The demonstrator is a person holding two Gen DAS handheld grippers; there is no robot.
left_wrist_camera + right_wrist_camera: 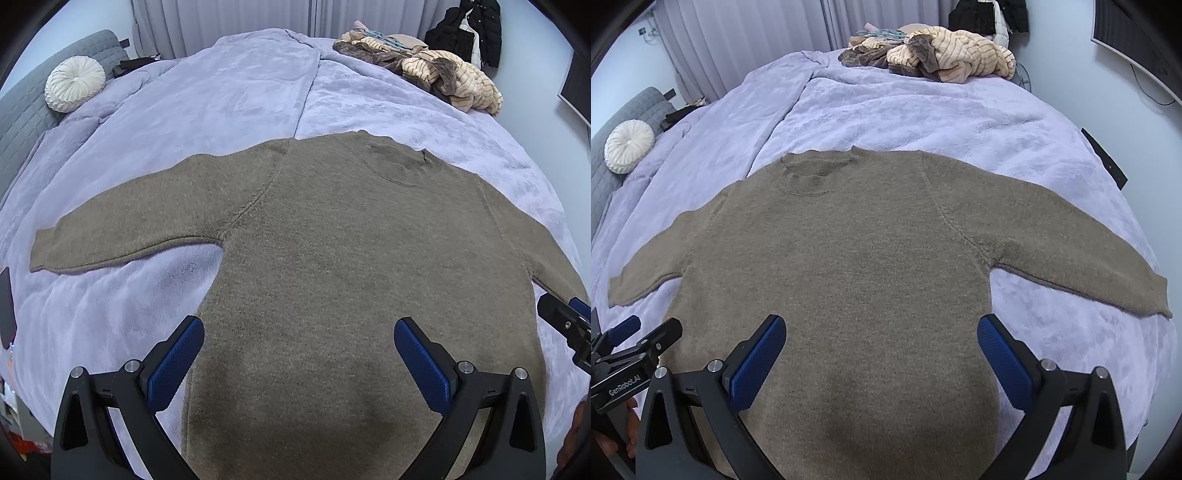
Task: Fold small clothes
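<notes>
Brown knit sweater (332, 258) lies flat on the bed (221, 92); both wide-open, empty grippers, left gripper (299, 354) and right gripper (881, 350), should pinch one sleeve cuff (1145, 295) and fold inward.

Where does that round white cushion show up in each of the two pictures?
Left wrist view: the round white cushion sits at the upper left, against the grey headboard.
Right wrist view: the cushion is at the far left edge, about a third of the way down, again by the headboard.
Shared landmark: the pile of striped beige clothes at the far end of the bed, top right in the left view, top centre-right in the right one.
</notes>
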